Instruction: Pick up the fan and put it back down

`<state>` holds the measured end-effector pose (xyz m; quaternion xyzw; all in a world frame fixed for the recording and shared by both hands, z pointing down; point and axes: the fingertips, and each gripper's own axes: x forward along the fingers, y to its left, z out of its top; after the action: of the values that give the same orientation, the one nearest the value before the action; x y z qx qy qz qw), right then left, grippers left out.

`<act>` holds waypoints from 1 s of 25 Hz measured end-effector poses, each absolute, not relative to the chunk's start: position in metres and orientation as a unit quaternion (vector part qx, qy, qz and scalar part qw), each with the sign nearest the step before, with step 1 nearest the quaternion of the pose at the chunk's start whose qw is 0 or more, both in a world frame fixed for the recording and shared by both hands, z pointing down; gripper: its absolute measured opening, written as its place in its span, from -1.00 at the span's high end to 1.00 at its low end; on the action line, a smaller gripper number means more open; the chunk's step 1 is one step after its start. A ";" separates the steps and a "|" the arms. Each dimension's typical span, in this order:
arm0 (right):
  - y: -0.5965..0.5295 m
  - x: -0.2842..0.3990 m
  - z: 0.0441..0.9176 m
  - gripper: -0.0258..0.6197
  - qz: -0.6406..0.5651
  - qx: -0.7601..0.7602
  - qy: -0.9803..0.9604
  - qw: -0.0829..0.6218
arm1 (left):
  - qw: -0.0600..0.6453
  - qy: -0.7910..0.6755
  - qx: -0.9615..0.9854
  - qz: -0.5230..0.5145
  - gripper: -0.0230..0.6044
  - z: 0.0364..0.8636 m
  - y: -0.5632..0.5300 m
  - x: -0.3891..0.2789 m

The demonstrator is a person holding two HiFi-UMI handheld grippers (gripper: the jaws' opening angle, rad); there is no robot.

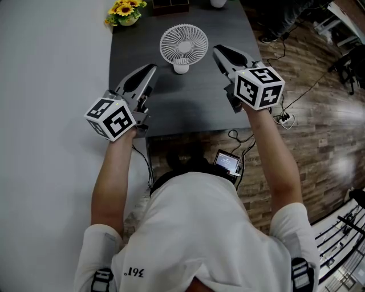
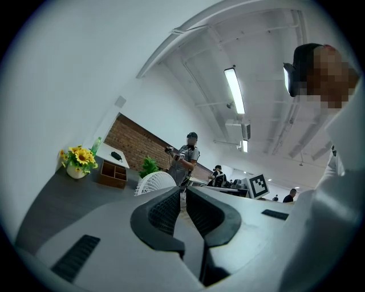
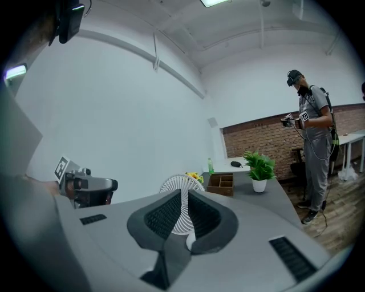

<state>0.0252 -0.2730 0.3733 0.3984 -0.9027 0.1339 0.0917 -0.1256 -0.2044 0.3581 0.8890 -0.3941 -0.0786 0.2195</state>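
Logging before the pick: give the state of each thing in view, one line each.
fan: upright on its base on the table, not held; whether the blades are spinning cannot be told.
left tool: shut, empty, left of the fan, clear of it.
right tool: shut, empty, right of the fan, clear of it.
sunflower pot: upright at the table's far left corner.
wooden organiser: standing at the far edge.

One white fan (image 1: pixel 183 44), two grippers (left gripper (image 1: pixel 152 68), right gripper (image 1: pixel 217 51)), one sunflower pot (image 1: pixel 126 12), one wooden box (image 2: pixel 112 174), one green plant (image 3: pixel 259 168)
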 end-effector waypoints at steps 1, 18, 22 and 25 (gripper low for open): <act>-0.271 0.025 0.373 0.78 0.134 0.398 -0.903 0.091 | 0.220 -0.393 0.889 -0.078 0.78 0.359 -0.202 -0.125; -0.255 0.029 0.375 0.79 0.148 0.401 -0.900 0.082 | 0.234 -0.384 0.889 -0.087 0.79 0.358 -0.184 -0.128; -0.243 0.027 0.370 0.79 0.151 0.398 -0.902 0.077 | 0.232 -0.382 0.890 -0.088 0.79 0.351 -0.176 -0.129; -0.235 0.028 0.370 0.79 0.153 0.397 -0.902 0.074 | 0.236 -0.386 0.887 -0.092 0.79 0.354 -0.171 -0.132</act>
<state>0.0278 -0.2346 0.3696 0.3975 -0.9017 0.1531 0.0740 -0.1319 -0.1708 0.3537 0.8867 -0.3864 -0.0925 0.2363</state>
